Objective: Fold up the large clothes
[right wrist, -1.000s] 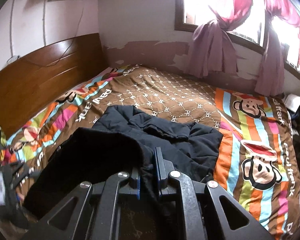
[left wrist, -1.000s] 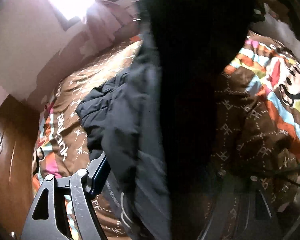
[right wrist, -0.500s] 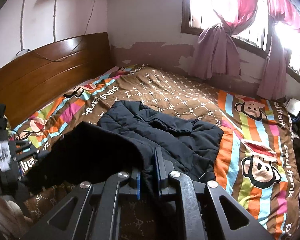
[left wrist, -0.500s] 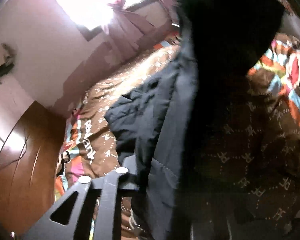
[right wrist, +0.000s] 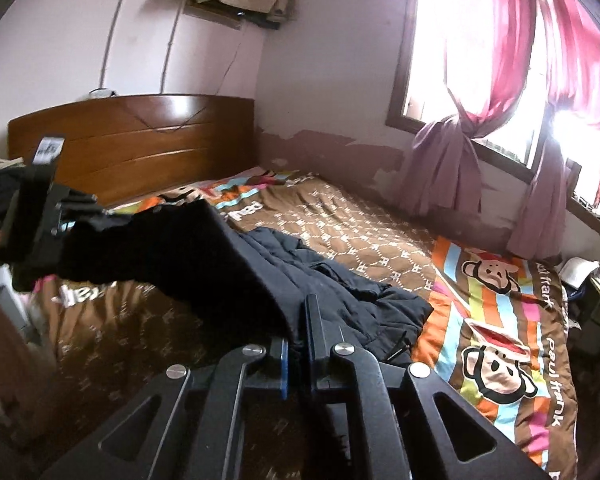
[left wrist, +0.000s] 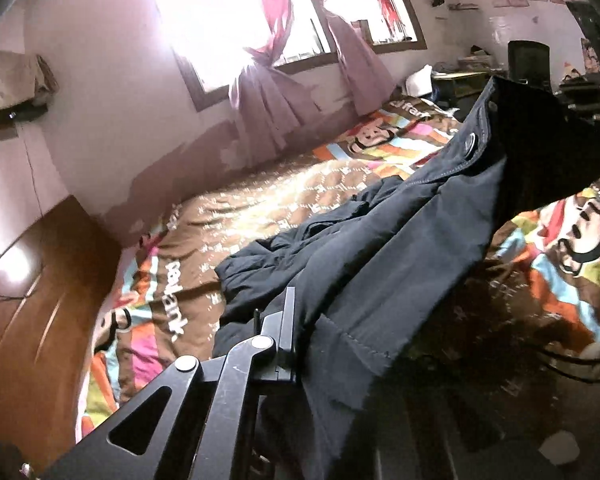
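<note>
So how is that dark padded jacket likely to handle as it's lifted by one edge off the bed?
Probably floppy: the jacket sags between the left gripper and right gripper. Likely bulky rather than heavy, since its quilted part lies puffed on the bedspread. The trailing part may drag.
</note>
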{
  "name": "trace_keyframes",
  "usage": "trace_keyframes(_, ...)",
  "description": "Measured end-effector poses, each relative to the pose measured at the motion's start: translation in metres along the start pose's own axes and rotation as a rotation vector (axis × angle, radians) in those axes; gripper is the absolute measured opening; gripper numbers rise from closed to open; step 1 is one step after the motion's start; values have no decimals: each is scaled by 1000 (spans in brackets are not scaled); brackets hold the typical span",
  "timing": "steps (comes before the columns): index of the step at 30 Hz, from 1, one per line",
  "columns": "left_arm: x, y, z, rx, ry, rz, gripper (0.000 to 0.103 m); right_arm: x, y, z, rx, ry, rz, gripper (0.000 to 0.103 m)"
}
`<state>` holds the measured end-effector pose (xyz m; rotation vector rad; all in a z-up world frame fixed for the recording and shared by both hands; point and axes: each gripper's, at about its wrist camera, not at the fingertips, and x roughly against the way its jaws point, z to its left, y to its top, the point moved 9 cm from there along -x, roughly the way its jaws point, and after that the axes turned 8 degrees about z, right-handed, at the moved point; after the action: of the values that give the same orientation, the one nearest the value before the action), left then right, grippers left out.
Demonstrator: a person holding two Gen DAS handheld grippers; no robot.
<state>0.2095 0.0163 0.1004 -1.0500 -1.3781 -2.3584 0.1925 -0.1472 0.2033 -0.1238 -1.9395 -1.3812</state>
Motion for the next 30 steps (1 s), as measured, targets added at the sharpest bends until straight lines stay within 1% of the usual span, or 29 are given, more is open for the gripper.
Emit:
trace_keyframes(3,-9,3,4,35,-29,59,7,3,4,8,36,-1,20,6)
trace_keyframes(6,-26,11,9,55,-28,97,7,-14,14,4,45,-10,35,6)
trace_keyframes(9,-54,28,22,102,-35,132,7,-42,28,-7,27,-23,49,6)
trace_keyframes(11,-71,36,33,127,-39,139,7,-64,39,-19,18,-45,59,6)
trace_keyframes(13,-92,52,41,131,-31,134,7,-90,51,-34,5,-64,74,6)
trace_keyframes(17,-135,70,62,132,-30,145,7,-137,64,-67,-22,-88,96,6)
trace_keyframes(19,-159,79,73,136,-56,157,7,-164,70,-83,-31,-102,105,6)
trace_keyframes(21,-182,84,84,154,-102,164,8,-188,73,-97,-37,-109,112,6)
trace_keyframes(22,-197,86,90,188,-148,164,8,-200,73,-103,-42,-110,117,6)
trace_keyframes(24,-219,85,99,226,-191,157,10,-223,71,-114,-55,-106,130,6)
trace_keyframes(28,-248,84,113,256,-229,112,17,-265,58,-132,-94,-66,120,6)
trace_keyframes(30,-253,88,119,251,-237,92,23,-283,54,-136,-98,-63,114,7)
